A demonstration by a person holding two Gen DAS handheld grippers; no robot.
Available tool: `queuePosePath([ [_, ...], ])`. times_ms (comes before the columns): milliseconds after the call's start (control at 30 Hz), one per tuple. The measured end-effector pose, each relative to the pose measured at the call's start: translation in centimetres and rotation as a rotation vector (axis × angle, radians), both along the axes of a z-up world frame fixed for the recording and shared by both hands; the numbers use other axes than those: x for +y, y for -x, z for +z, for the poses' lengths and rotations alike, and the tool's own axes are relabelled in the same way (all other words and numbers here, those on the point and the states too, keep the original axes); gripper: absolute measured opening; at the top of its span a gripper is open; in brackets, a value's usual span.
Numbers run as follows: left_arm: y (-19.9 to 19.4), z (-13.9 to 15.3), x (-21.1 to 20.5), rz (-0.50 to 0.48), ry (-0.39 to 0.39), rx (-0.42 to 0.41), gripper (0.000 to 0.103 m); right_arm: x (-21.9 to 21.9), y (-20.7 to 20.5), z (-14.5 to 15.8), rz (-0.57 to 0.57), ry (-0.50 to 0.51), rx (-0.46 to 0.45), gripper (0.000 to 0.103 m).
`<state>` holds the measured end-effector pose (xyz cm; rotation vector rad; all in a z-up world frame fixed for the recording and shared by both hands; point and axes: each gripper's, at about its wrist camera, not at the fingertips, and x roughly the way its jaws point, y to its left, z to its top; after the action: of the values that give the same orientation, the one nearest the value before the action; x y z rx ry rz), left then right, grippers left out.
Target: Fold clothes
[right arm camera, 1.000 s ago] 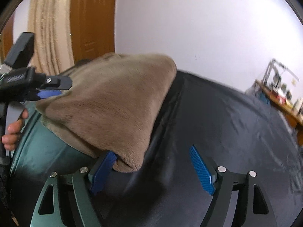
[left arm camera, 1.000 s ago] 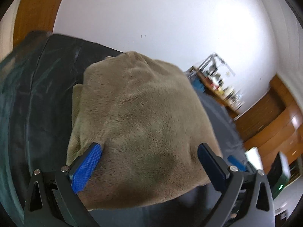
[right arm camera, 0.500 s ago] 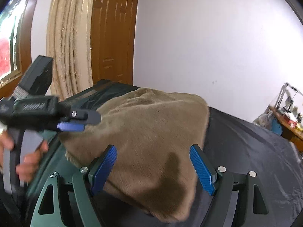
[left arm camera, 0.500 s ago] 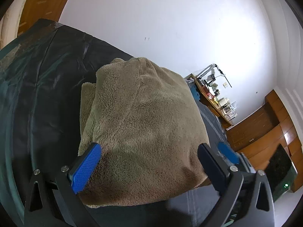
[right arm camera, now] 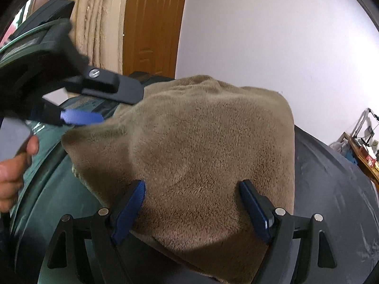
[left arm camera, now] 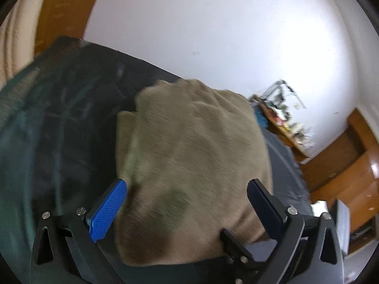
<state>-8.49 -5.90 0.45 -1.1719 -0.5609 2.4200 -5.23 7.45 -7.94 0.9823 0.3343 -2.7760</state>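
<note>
Two grippers frame one folded tan fleece garment (right arm camera: 201,156), which lies on a dark cloth-covered surface (right arm camera: 331,189). In the right wrist view, our right gripper (right arm camera: 193,203) has its jaws spread wide apart, and the near edge of the fleece sits between the two blue pads (right arm camera: 129,209) with nothing pinched. The garment stretches away from the claw toward the far white wall (right arm camera: 260,35). At the far left of that view our left gripper (right arm camera: 94,104) reaches over the garment's left corner, its fingers apart, with a hand (right arm camera: 14,172) on its handle.

In the blurred left wrist view, the left gripper (left arm camera: 187,203) is likewise open, and the fleece (left arm camera: 189,153) fills the gap between its blue pad (left arm camera: 106,210) and the darker finger (left arm camera: 265,206), lying below them. We cannot tell whether either finger touches the fabric. A wooden door (right arm camera: 151,28) stands at the far left, and a cluttered shelf (left arm camera: 284,120) sits far right.
</note>
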Motion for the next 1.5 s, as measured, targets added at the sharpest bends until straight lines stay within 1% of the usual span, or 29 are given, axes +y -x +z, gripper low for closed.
queuePosePath([
  [33,0.0,0.1,0.0,0.016,0.017,0.009,0.102,0.0,-0.2,-0.1,0.001,0.000,0.007,0.084],
  [167,0.0,0.1,-0.1,0.038,0.043,0.021,0.102,0.1,-0.4,-0.2,0.005,0.003,0.013,0.084],
  [367,0.1,0.0,0.1,0.089,0.128,0.049,0.102,0.1,-0.6,-0.2,0.002,0.007,0.022,0.084],
  [567,0.3,-0.4,0.4,0.095,0.168,0.040,0.102,0.0,-0.8,-0.2,-0.004,0.003,0.024,0.084],
  [867,0.1,-0.1,-0.5,0.129,0.152,0.043,0.102,0.2,-0.2,0.8,-0.006,0.010,-0.008,0.084],
  [933,0.1,0.0,-0.7,0.136,0.148,0.043,0.102,0.3,-0.2,1.4,-0.016,0.031,-0.008,0.084],
  [1100,0.2,0.1,-1.1,0.149,0.137,0.042,0.102,0.0,0.4,3.3,-0.025,0.086,0.049,0.084],
  [1200,0.2,0.2,-1.7,0.167,0.122,0.040,0.102,-1.0,0.9,4.0,-0.010,0.084,0.087,0.084],
  [1300,0.1,0.3,-2.5,0.190,0.105,0.039,0.102,-1.9,1.5,4.5,0.004,0.085,0.100,0.084],
  [1400,0.1,0.4,-3.3,0.212,0.089,0.035,0.102,-2.9,2.5,4.5,0.020,0.088,0.081,0.084],
  [1500,0.1,0.5,-3.8,0.221,0.077,0.031,0.102,-4.8,3.7,3.8,0.083,0.062,0.042,0.084],
])
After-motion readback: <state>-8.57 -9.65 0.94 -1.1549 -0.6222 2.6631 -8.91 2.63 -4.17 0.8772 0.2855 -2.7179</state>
